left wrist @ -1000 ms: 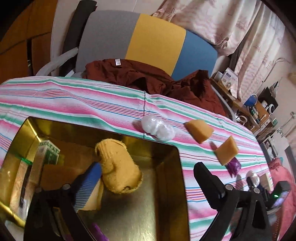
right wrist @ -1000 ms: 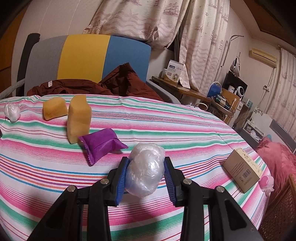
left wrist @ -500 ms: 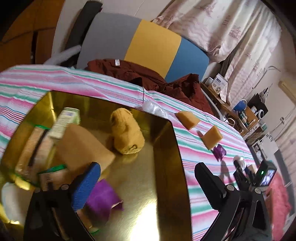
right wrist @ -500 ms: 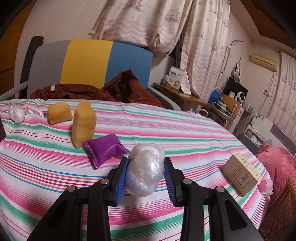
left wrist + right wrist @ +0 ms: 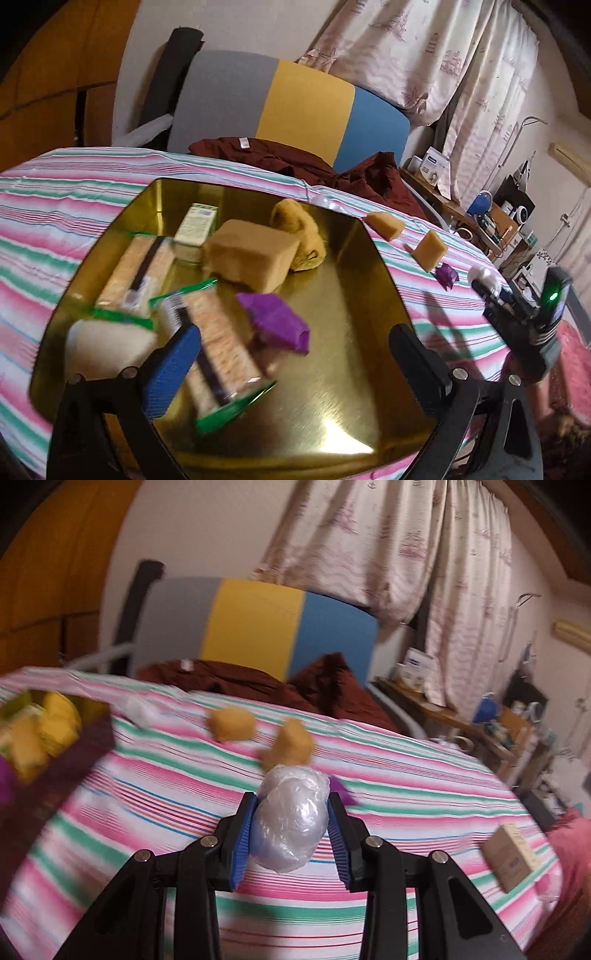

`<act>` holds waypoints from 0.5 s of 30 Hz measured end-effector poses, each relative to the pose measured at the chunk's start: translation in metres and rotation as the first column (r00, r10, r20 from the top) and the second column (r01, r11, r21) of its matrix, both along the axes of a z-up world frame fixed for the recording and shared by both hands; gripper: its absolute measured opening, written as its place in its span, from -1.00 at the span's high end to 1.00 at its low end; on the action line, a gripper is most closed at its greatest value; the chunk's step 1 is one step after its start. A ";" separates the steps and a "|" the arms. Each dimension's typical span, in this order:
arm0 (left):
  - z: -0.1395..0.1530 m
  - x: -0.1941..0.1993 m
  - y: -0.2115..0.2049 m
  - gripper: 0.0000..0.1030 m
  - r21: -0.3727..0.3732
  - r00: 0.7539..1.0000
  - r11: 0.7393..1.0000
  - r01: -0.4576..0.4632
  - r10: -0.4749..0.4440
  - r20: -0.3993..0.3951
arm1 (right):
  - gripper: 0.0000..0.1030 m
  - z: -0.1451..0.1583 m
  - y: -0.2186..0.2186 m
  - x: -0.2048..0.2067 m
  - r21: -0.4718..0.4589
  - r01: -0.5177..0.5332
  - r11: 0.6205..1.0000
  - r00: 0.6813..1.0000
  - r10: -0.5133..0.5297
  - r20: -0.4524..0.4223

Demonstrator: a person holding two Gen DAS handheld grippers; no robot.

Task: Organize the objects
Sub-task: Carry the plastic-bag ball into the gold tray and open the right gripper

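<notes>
Both hand-held grippers show, so we start with ours on the right: the right gripper [image 5: 291,834] has its blue-padded jaws clamped on a crumpled ball of clear plastic film [image 5: 290,821], held above the striped cloth, its pads pressed into both sides. Our left gripper [image 5: 291,350] stands wide apart with nothing between its jaws, over the tray.

We see a table under a pink, green and white striped cloth [image 5: 55,206], rounded at its far edge, with a broad bare stretch between the tray and the loose things to the right. On it sits a large square gold metal tray [image 5: 332,387] with rounded corners; its near right quarter is bare and shiny. Inside lie two long cracker packets with green ends [image 5: 218,347], a tan sponge block [image 5: 255,254], a yellow knitted sock [image 5: 299,229], a small white and green carton [image 5: 195,225] and a purple foil sachet [image 5: 273,317]. Printing on the packets and carton is too blurred for us to read.

Outside the tray, well apart from it, rest two orange sponge pieces [image 5: 384,225], a second purple sachet [image 5: 446,275] and a small cardboard box [image 5: 511,853] near the right edge, its label unreadable.
</notes>
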State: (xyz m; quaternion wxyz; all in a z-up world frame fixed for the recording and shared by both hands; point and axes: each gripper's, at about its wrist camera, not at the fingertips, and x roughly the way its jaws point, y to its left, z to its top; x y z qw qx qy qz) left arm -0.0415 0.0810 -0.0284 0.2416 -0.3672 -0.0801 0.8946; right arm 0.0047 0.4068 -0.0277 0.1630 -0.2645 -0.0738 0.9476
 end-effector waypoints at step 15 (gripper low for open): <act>-0.006 0.012 -0.043 -0.99 0.006 0.993 0.993 -0.120 0.120 0.004 | 0.27 0.034 -0.147 -0.040 -0.266 -0.330 0.906 0.934 0.354 0.044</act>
